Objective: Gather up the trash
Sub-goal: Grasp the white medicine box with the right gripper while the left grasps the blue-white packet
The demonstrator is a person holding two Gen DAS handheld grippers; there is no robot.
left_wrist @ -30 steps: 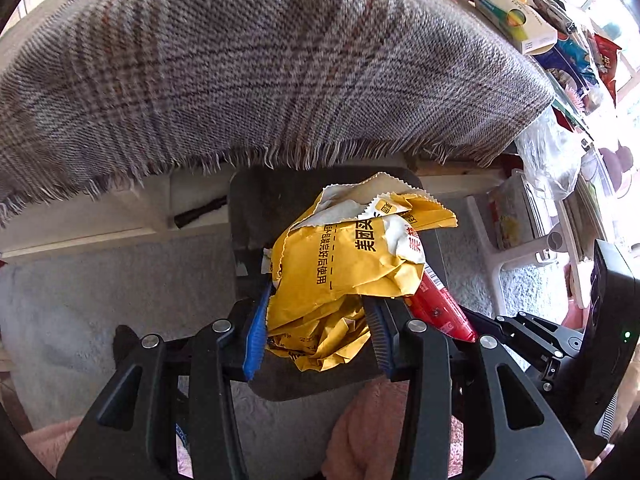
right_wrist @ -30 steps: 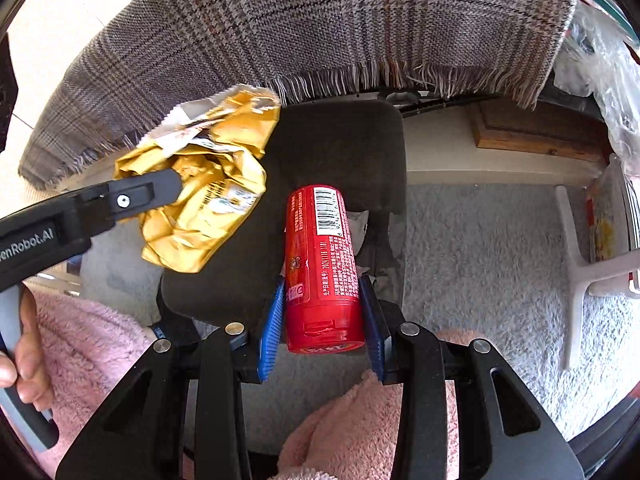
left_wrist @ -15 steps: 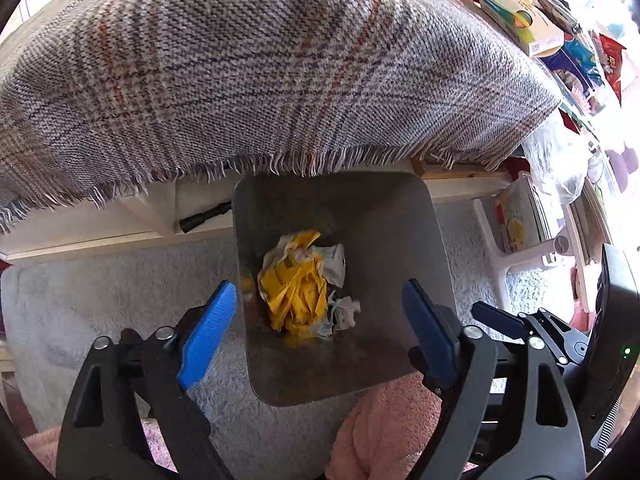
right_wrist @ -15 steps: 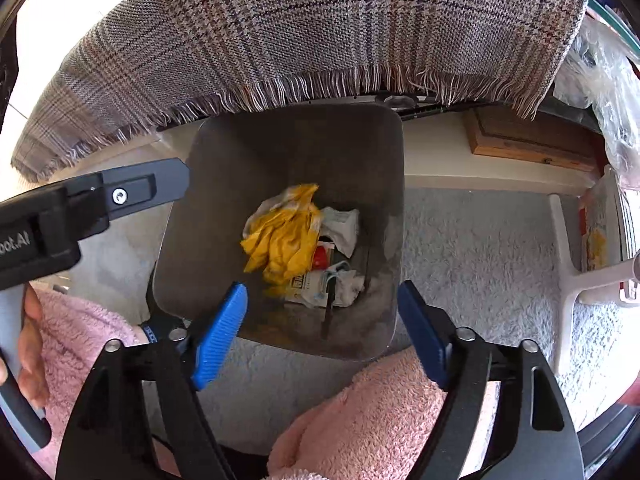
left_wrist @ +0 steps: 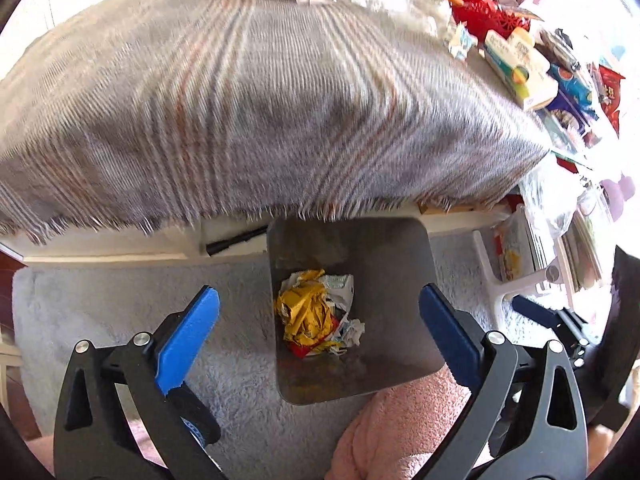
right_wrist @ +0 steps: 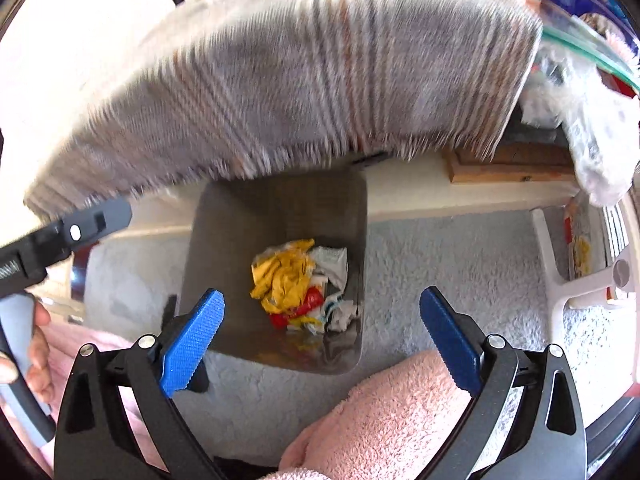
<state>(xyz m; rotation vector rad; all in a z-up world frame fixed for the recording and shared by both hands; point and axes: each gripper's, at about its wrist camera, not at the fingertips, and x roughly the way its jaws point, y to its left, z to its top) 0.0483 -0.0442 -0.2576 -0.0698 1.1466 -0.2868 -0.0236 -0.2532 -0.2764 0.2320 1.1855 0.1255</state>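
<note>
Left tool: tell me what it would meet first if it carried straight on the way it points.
Probably the crumpled yellow wrapper lying in the dark grey square bin. The left tool is open and empty, aimed down into the bin's mouth; depth is uncertain.

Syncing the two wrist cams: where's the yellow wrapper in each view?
Left wrist: the yellow wrapper lies crumpled at the bottom of the grey bin, centre of the picture, between the open left gripper's fingers.
Right wrist: yellow wrapper in the same bin, slightly left of centre, red can just below it.
Shared landmark: the fringed plaid cloth hanging above the bin.
</note>
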